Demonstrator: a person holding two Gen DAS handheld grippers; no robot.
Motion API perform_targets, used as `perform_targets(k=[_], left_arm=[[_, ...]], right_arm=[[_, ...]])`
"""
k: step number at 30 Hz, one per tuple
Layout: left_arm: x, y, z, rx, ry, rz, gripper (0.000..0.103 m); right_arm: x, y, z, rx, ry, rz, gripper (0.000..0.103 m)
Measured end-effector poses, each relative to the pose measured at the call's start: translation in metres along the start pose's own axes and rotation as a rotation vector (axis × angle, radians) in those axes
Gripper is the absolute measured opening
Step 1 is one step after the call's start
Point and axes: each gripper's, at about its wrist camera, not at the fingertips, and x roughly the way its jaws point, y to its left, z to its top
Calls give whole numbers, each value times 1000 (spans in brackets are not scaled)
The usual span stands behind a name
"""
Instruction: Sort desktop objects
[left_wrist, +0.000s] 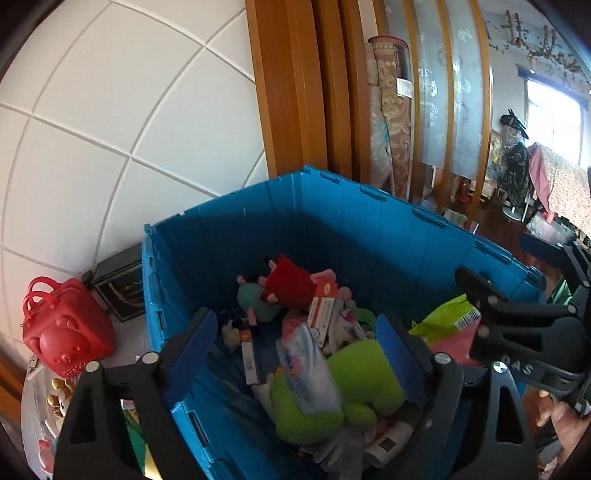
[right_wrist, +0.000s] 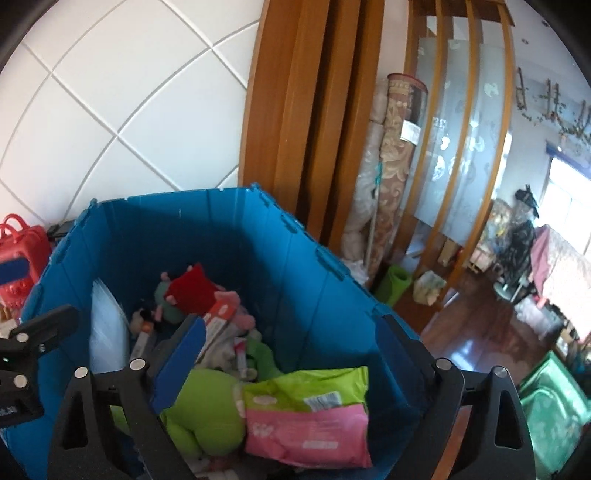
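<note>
Bin-side work first, from your left wrist view: your left gripper (left_wrist: 295, 354) hangs over the blue crate (left_wrist: 258, 221) with its fingers spread wide and nothing between them. Directly below lie a tissue pack (left_wrist: 308, 373) resting on a lime-green plush toy (left_wrist: 354, 380), with a red plush (left_wrist: 288, 282) and boxed tubes farther back. A red bear-shaped basket (left_wrist: 62, 328) sits outside the crate on the left. Your right gripper (left_wrist: 517, 332) shows at the frame's edge, near the green-and-pink packet.

From your right wrist view, the right gripper (right_wrist: 291, 354) is likewise spread apart and empty, poised above a green-and-pink wet-wipe packet (right_wrist: 308, 413) that lies at the crate's near wall.

If that packet is your target, I'd judge it soft and slippery: come down square, straddle its short width, and close on the middle, not a corner. Keep the fingers clear of the crate wall and of the other gripper.
</note>
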Motion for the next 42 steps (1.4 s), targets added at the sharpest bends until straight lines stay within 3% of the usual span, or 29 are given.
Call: perform_targets(k=[9,15,19,24,27,33,36,42], left_arm=[[-7,1,-7,-2,3,-19,89],[-31,11,-19,-30,-43,-38,89],[-59,27,-34,-67,-124,-37,90],[-87,60,-64,-116,-177,-5,90],[-100,92,-85,-162,-193,31,90],[-119,168,-134,-240,-169,222,90],[-126,206,-161,-284,-135,295,90],[-143,290,-226,-370,-42,440,90]], right_arm=[[-13,-4,-8,-4,11,14,103],[-29,-2,-18,8,11,22,103],[-52,8,-25,27,-26,50,103],[-91,36,-34,46,-122,148,103],[-107,59,-37,66,-178,229,103],[-129,119,-35,34,-247,419,103],[-135,158,-32,0,-256,494,103],[-136,239,-38,-71,-208,566,103]])
